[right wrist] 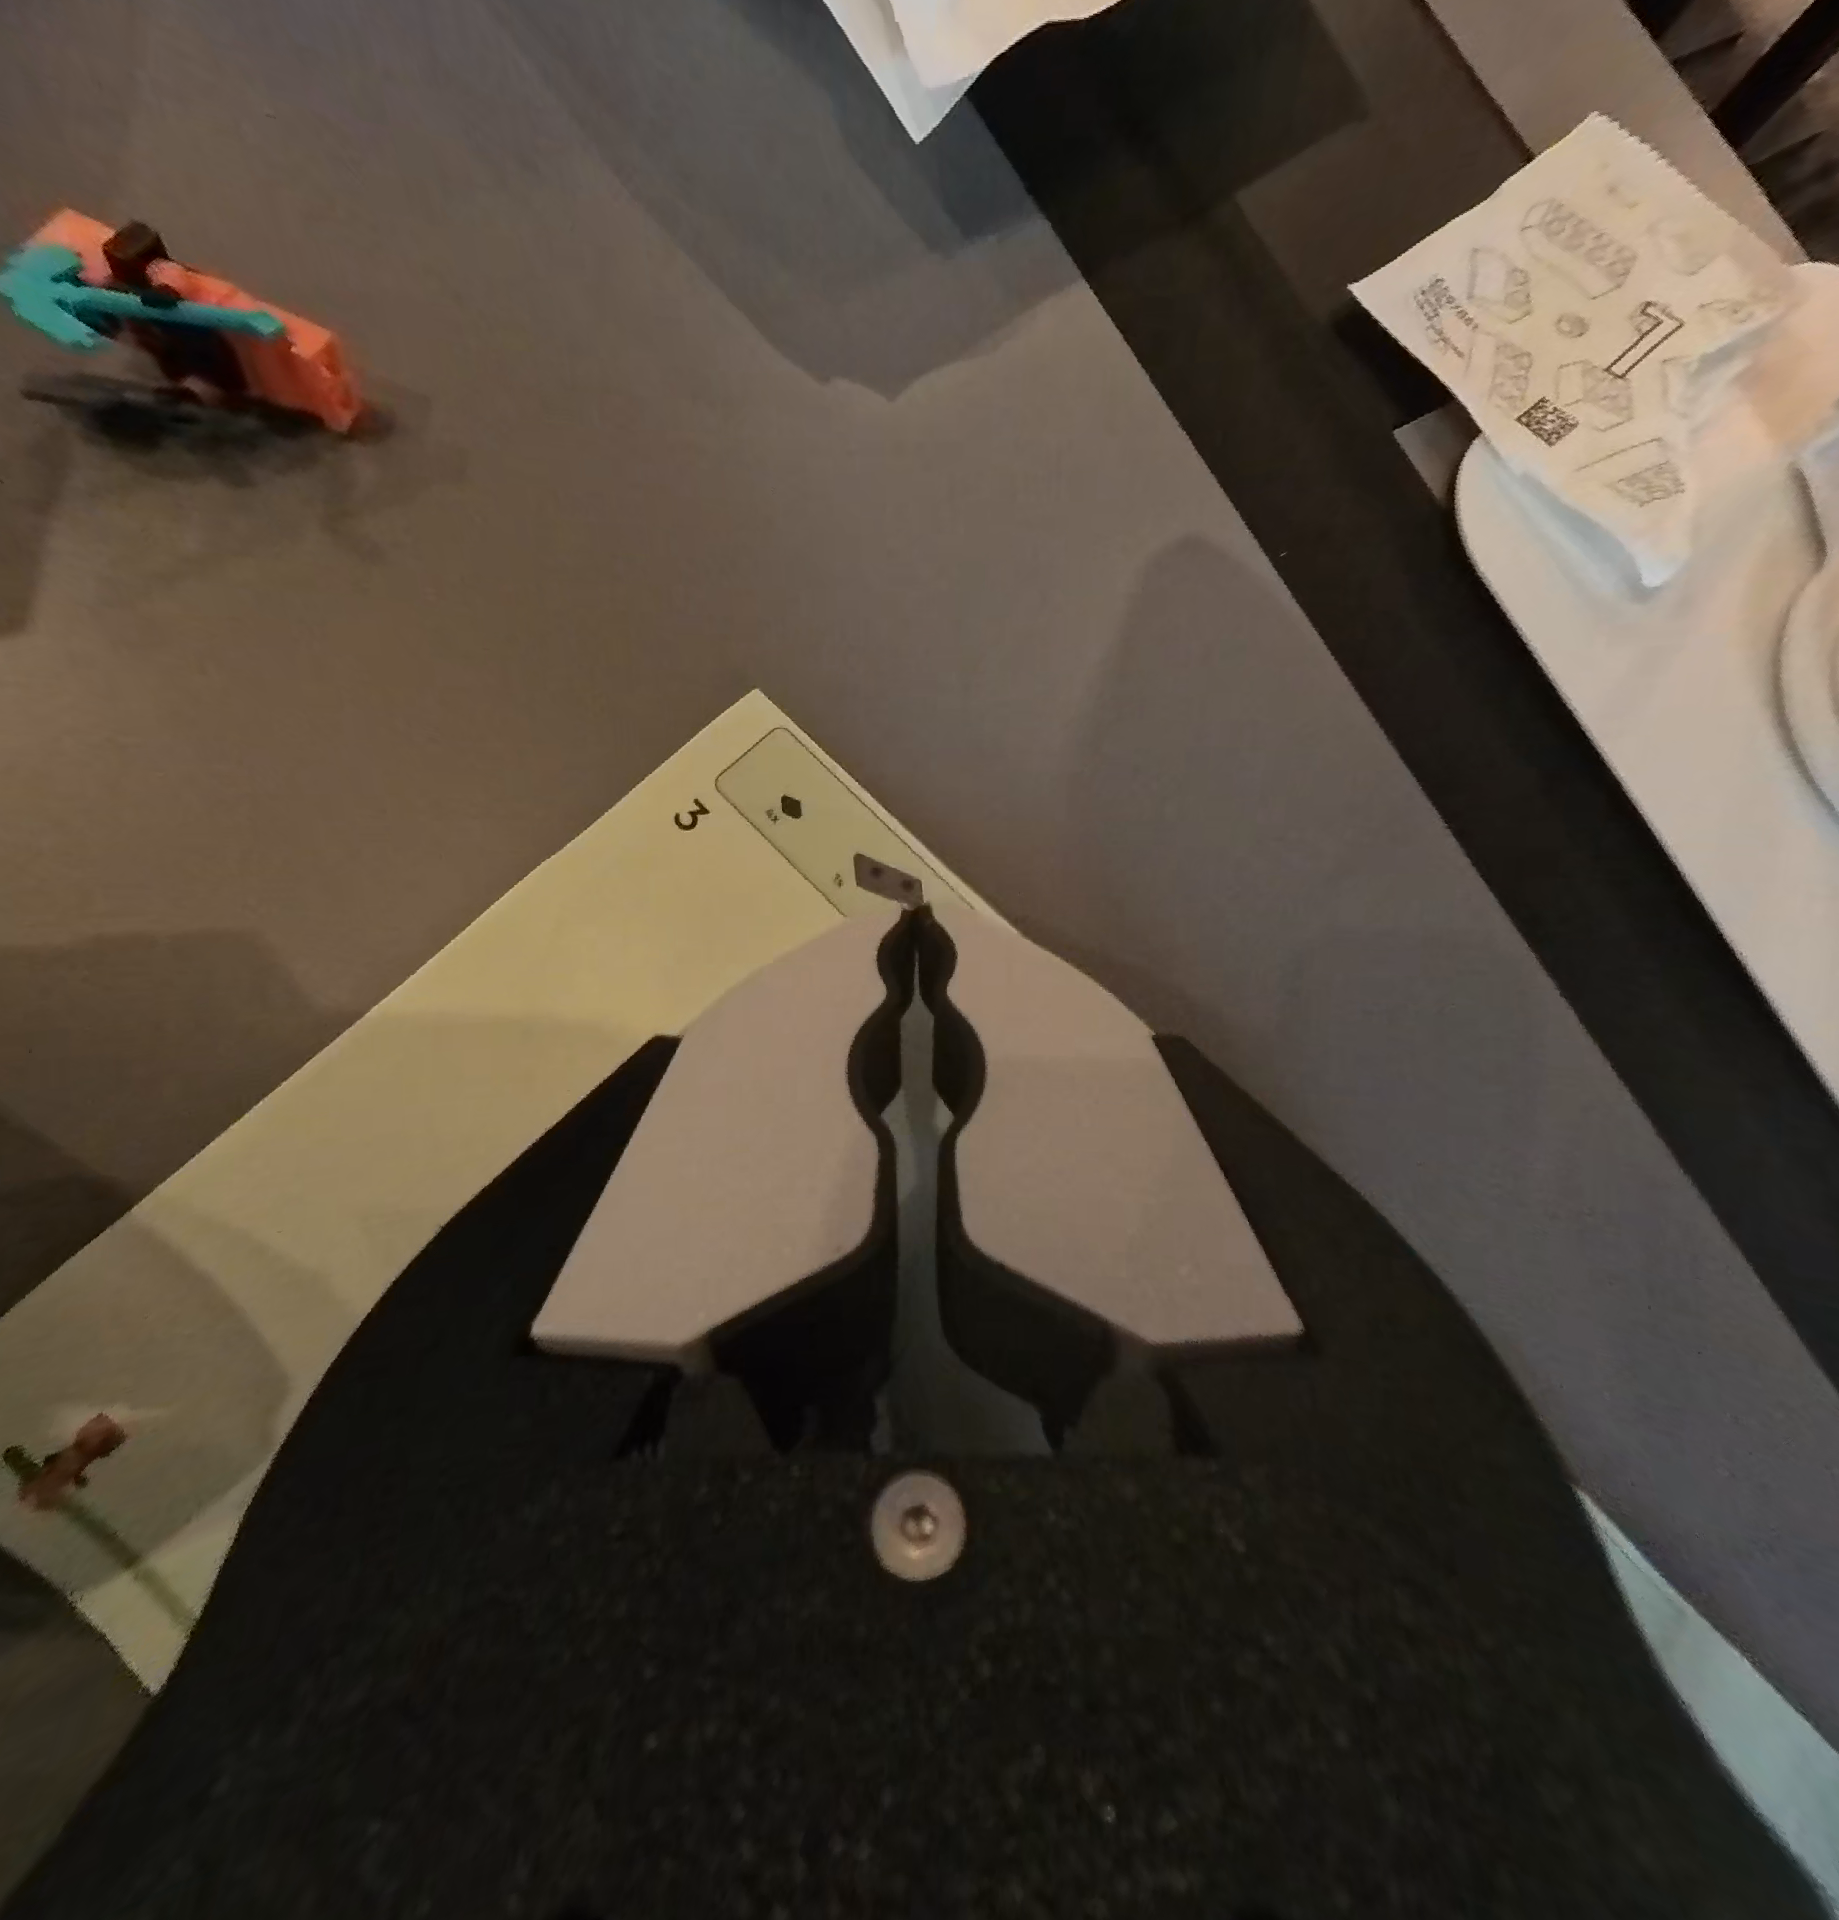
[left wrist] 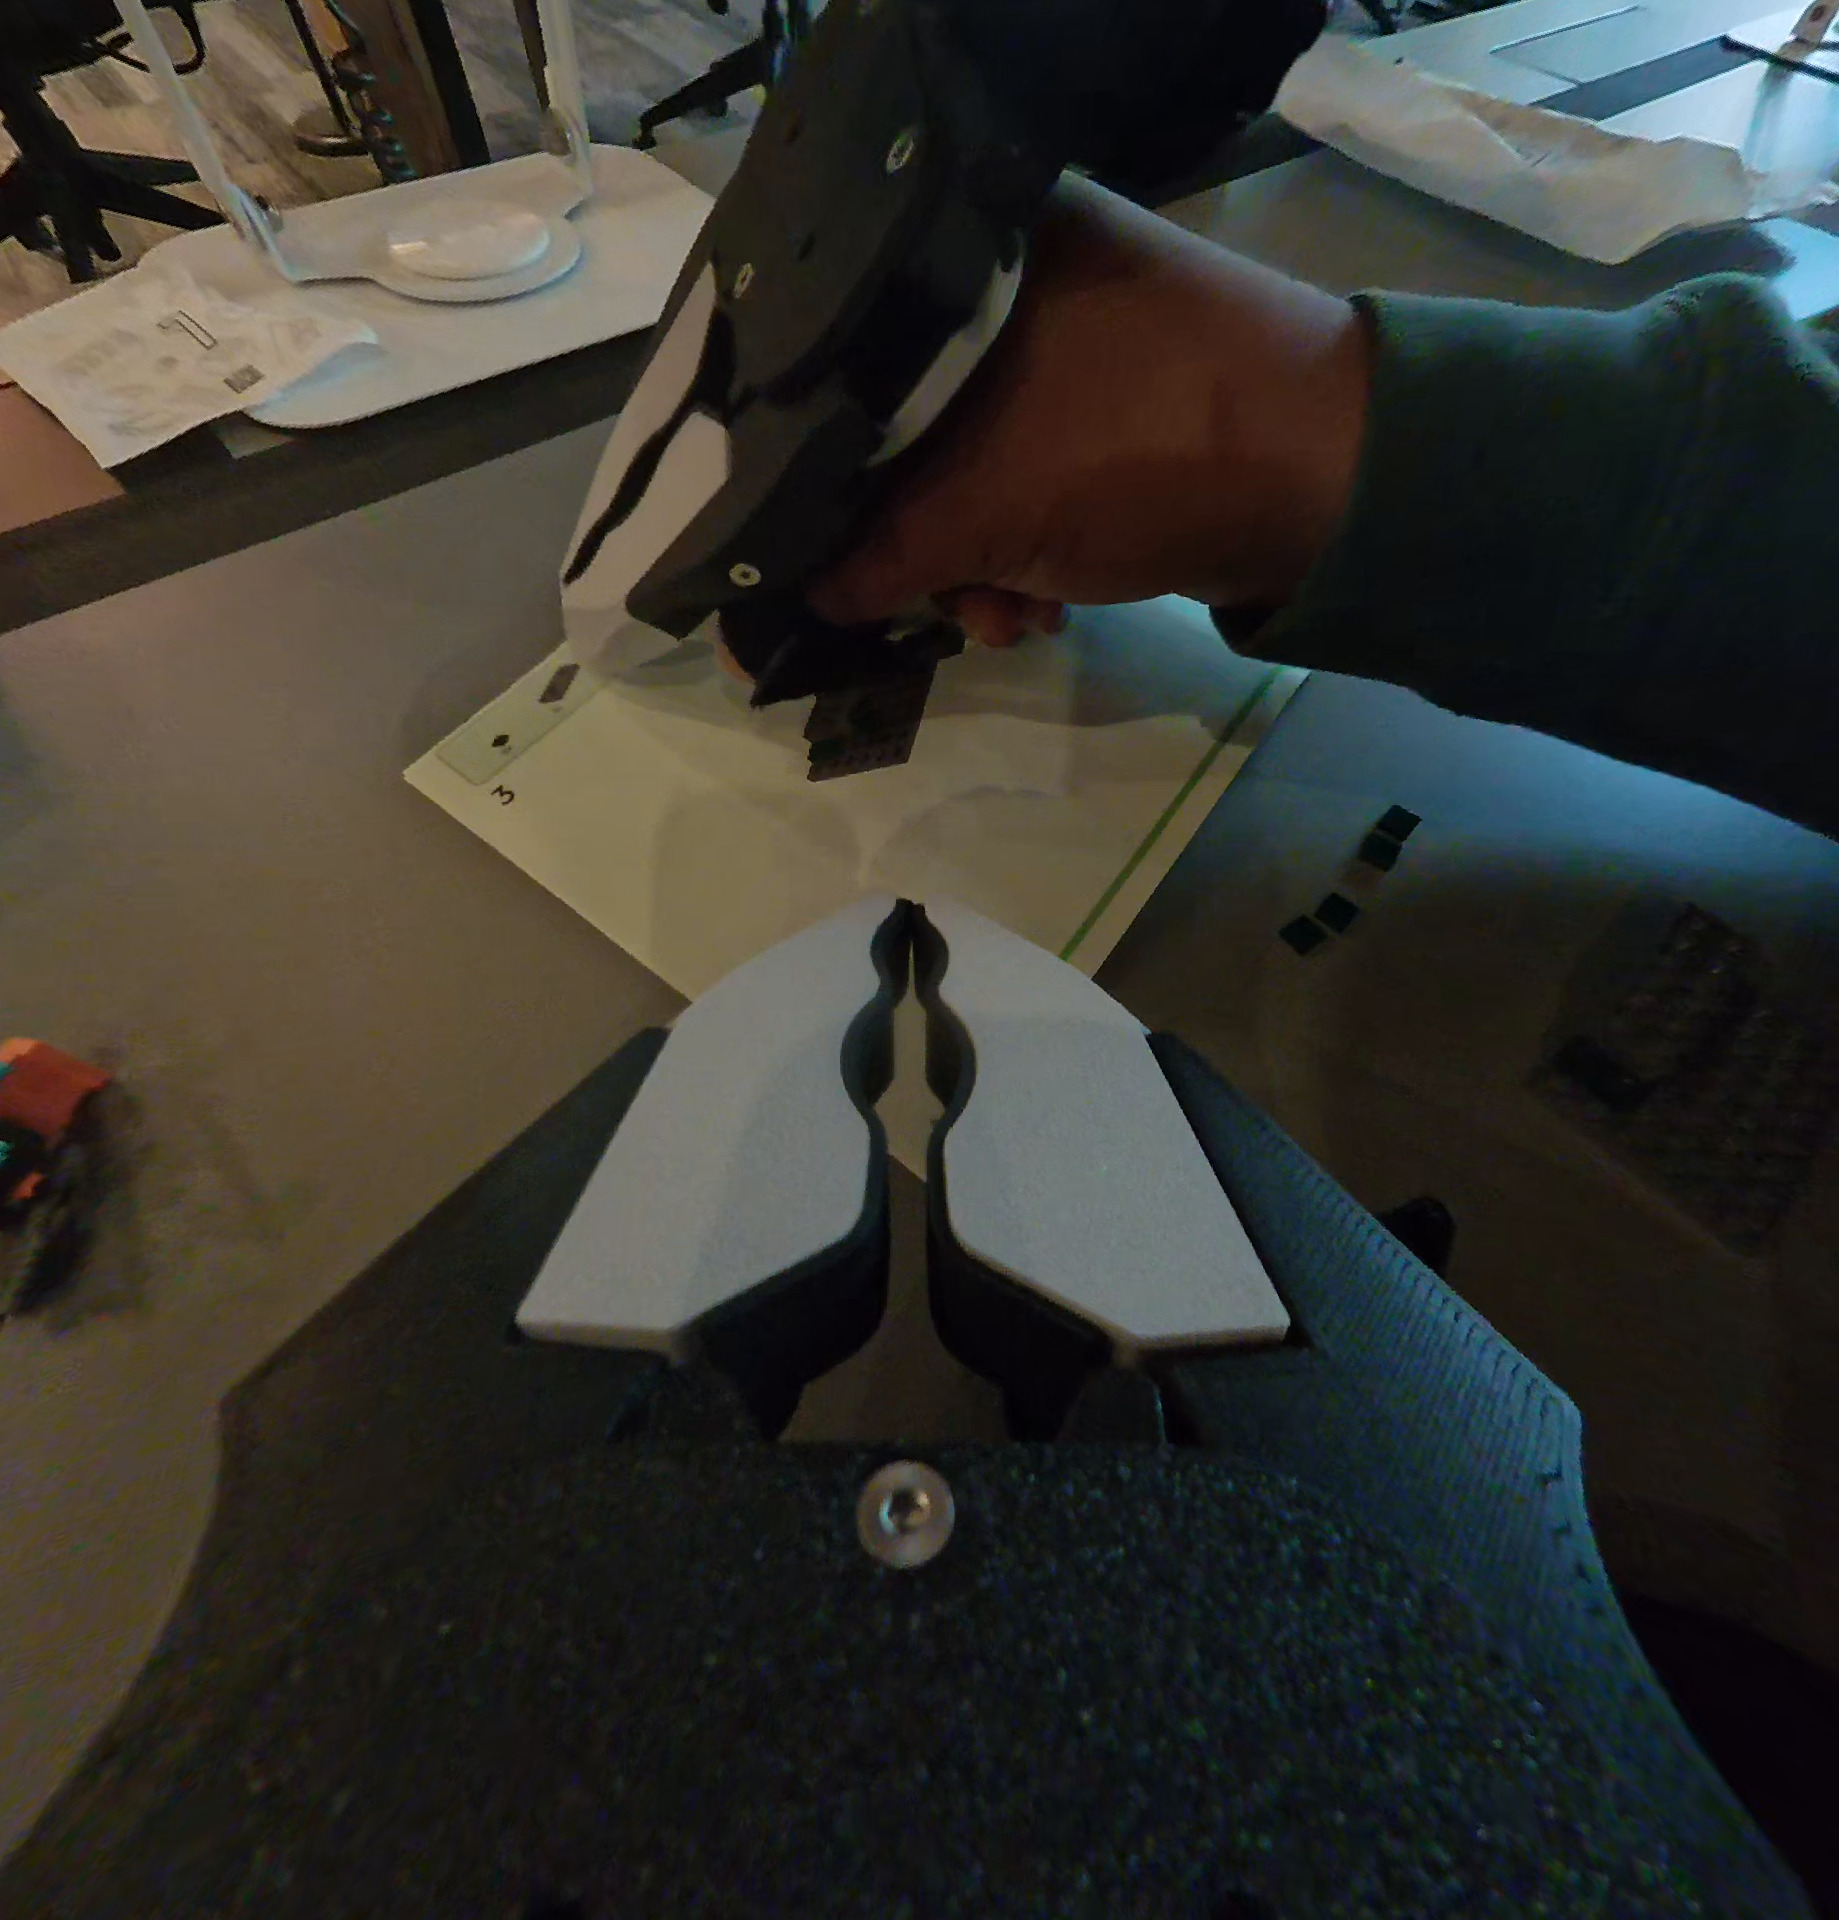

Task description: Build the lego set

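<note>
The left hand-held gripper [left wrist: 910, 912] has its white fingers pressed together at the tips with nothing between them, and it hovers over the near corner of the instruction booklet [left wrist: 749, 831] that lies open on the grey table [left wrist: 271, 831]. Beyond it, in the left wrist view, the right hand-held gripper [left wrist: 842, 707] is tilted down over the same booklet, gripped by a person's hand [left wrist: 1133, 436] in a dark green sleeve, and a dark studded lego plate [left wrist: 861, 729] hangs pinched at its tips above the page. In its own view the right hand-held gripper's fingers are nearly closed, with only a small dark edge of that piece showing at the tips [right wrist: 915, 914], just over the parts box printed at the booklet's corner. Off to the left on the table stands a small orange, teal and black lego model [left wrist: 21, 1122], well apart from the booklet and blurred. To the right of the booklet lie a few small dark teal pieces [left wrist: 1356, 883] and a larger dark studded plate [left wrist: 1704, 1081]. Farther back, across a dark gap, a white paper bag [left wrist: 156, 364] with printed drawings lies against a white tray [left wrist: 458, 270].
</note>
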### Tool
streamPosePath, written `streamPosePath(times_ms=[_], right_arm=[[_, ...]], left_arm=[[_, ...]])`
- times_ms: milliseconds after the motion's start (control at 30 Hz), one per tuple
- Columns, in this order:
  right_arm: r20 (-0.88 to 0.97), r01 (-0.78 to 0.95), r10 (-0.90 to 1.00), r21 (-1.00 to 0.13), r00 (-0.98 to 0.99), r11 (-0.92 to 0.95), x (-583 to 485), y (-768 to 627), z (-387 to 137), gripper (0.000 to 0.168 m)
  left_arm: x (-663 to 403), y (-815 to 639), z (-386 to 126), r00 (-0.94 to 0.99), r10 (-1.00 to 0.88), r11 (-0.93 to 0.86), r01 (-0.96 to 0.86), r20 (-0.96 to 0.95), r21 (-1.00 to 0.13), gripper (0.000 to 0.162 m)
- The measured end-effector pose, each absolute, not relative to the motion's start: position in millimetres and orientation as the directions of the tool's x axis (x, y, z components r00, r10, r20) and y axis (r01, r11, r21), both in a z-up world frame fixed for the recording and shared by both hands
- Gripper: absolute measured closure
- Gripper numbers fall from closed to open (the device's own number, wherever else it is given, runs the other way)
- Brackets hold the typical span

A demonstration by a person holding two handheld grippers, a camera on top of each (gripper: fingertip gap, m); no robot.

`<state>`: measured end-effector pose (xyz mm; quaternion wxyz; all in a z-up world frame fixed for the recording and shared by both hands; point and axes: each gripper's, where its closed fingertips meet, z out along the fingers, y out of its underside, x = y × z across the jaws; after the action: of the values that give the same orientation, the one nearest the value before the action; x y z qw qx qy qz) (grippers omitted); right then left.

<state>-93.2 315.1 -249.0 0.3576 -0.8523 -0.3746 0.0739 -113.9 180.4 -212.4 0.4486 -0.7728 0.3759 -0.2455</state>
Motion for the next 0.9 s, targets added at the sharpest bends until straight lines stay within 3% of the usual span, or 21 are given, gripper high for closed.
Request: streamPosePath(times_ms=[300, 633, 900], right_arm=[[0.143, 0.588, 0.698, -0.670, 0.701, -0.454, -97, 314, -249, 0.168], [0.132, 0.469, 0.720, -0.834, 0.681, -0.290, -55, 223, -163, 0.168], [0.058, 0.345, 0.625, -0.871, 0.779, -0.349, 31, 149, -181, 0.168]], left_arm=[[-115, 182, -213, 0.600, -0.799, -0.314, -0.365, 0.036, -0.876, 0.162], [-110, 174, -208, 0.577, -0.816, -0.286, -0.376, 0.019, -0.881, 0.162], [-93, 141, -208, 0.495, -0.864, -0.181, -0.467, -0.087, -0.865, 0.162]])
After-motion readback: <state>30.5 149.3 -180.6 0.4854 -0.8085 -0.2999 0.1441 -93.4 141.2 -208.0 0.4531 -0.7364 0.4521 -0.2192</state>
